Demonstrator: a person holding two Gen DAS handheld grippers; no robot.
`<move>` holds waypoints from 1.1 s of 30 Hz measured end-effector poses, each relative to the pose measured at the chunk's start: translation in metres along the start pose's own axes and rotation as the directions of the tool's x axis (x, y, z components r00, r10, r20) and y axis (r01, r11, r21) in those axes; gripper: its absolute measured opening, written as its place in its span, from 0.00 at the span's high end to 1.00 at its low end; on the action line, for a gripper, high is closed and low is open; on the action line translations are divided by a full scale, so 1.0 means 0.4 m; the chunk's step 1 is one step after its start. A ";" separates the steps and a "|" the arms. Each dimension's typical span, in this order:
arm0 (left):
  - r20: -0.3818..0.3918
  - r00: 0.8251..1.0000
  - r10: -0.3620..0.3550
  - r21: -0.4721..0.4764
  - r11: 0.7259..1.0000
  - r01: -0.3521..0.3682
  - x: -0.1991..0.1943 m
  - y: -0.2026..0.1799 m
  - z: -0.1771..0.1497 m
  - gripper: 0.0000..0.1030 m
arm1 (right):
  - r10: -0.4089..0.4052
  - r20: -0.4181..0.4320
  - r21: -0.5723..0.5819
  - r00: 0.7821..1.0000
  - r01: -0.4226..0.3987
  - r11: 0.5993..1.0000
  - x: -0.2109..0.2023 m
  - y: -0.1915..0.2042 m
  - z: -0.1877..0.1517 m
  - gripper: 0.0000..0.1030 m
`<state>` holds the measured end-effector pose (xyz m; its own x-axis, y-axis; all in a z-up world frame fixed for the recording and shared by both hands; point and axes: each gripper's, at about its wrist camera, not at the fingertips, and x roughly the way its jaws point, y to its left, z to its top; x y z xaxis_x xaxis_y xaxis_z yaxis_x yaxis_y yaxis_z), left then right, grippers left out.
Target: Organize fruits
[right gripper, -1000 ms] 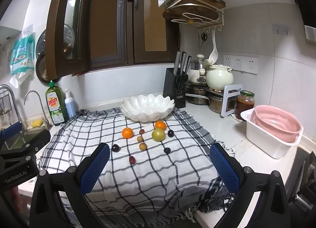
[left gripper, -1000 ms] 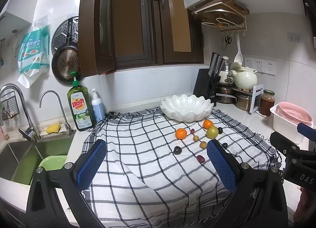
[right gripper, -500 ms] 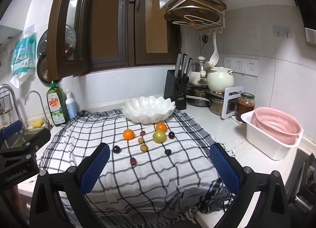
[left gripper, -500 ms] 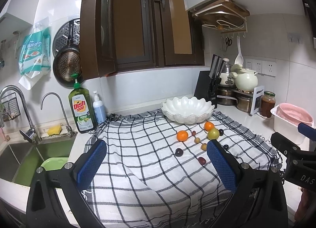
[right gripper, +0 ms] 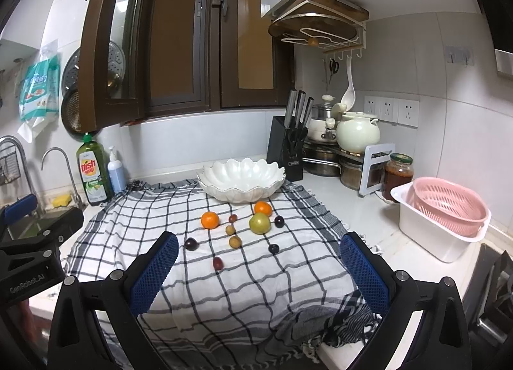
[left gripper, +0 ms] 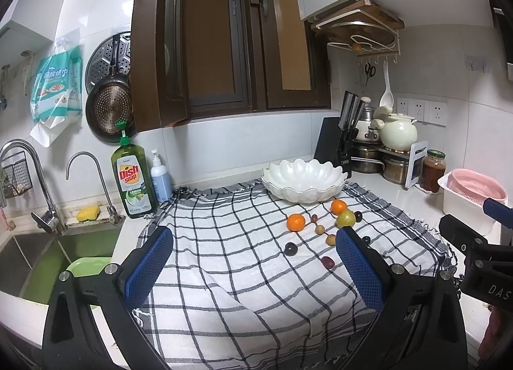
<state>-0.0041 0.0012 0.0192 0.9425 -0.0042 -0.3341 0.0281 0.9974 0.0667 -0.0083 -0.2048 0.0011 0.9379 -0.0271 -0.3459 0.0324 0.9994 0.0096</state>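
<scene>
Green "Dish soap" bottle, white bowl, both jaws wide.

Small dark fruit half hidden behind left gripper's finger, tiny fruits' kind too small to tell, sink cut off at pic edge

Both wrist cameras look forward and slightly down from the near edge of the black-and-white checked cloth toward the back wall. The left view sits nearer the sink-side edge, the right nearer the opposite edge. Both share the scalloped white ceramic bowl and scattered fruit.
</scene>
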 end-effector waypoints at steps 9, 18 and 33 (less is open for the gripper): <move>0.003 1.000 0.002 -0.002 1.000 -0.002 -0.003 -0.003 0.003 0.00 | 0.003 0.009 -0.006 1.000 -0.003 1.000 -0.009 0.002 0.008 0.01; 0.004 1.000 0.000 -0.002 1.000 0.000 -0.004 -0.001 -0.001 0.00 | 0.008 0.008 -0.008 1.000 -0.008 1.000 -0.008 0.004 0.007 0.01; 0.016 1.000 0.006 0.013 1.000 -0.006 0.009 -0.005 0.017 0.00 | 0.006 0.001 -0.003 1.000 -0.006 1.000 0.000 0.012 0.004 0.01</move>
<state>0.0014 -0.0013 0.0242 0.9479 0.0008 -0.3185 0.0265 0.9963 0.0814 -0.0076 -0.2000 0.0026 0.9383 -0.0210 -0.3453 0.0257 0.9996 0.0090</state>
